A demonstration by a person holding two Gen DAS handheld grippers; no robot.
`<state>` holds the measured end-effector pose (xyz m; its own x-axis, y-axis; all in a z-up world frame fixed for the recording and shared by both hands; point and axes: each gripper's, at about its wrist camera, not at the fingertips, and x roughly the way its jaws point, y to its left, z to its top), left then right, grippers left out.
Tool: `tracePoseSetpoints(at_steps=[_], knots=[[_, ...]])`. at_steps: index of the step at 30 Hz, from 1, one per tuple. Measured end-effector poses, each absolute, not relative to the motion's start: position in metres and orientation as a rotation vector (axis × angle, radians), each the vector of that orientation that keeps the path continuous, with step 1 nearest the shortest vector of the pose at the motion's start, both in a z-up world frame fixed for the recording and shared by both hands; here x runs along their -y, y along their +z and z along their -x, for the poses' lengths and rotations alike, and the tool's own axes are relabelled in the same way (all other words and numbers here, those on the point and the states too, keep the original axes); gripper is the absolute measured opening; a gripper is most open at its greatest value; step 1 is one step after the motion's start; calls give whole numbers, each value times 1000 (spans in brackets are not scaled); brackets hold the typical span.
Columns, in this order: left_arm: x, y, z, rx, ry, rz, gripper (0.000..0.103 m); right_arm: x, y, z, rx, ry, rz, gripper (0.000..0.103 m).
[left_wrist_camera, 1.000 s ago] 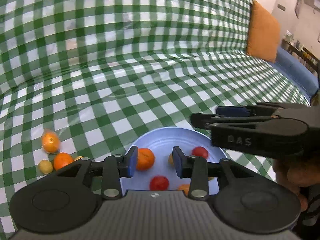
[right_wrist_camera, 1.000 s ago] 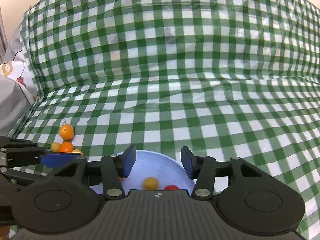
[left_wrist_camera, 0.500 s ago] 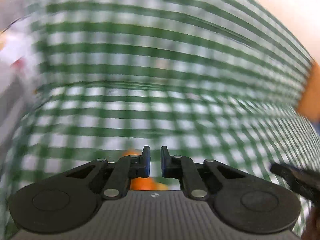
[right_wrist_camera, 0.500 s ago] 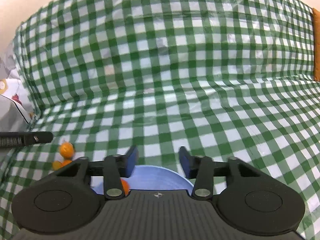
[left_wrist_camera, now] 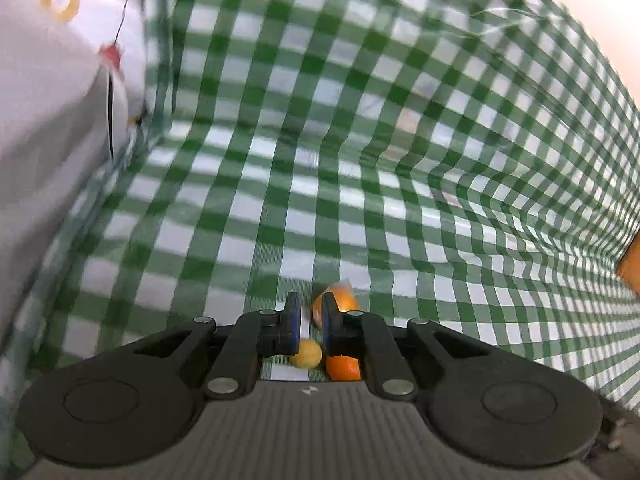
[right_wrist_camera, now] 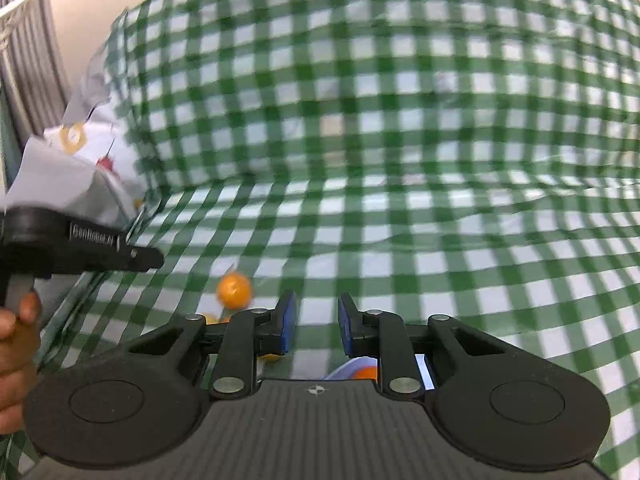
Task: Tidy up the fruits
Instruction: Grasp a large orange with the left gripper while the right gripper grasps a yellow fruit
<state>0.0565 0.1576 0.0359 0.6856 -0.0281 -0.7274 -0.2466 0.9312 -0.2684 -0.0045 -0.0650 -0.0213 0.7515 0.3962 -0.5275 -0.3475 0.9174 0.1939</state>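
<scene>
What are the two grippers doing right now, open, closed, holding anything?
Left gripper: jaws nearly closed with a narrow gap, nothing held, over loose fruit.
Right gripper: jaws open, nothing between them.

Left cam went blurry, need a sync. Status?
Left gripper nearly shut, empty, over loose fruit: yellow one, oranges. Right gripper open, empty, bowl beneath. Nothing in the way.

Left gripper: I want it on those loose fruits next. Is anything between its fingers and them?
Nothing visible blocks it. The left gripper, nearly shut and empty, hangs right over the yellow fruit, with two oranges beside it.
</scene>
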Motion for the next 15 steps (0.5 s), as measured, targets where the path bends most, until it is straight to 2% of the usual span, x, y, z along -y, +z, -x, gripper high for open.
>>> tracePoseSetpoints(at_steps=[7,15], knots=[[-162,11,-66,-897,101,413,13,25,-47,-7,-703,470,-48,25],[-160,-1,-70,-890,18,482,14,9,-68,-24,-728,443,-58,25]])
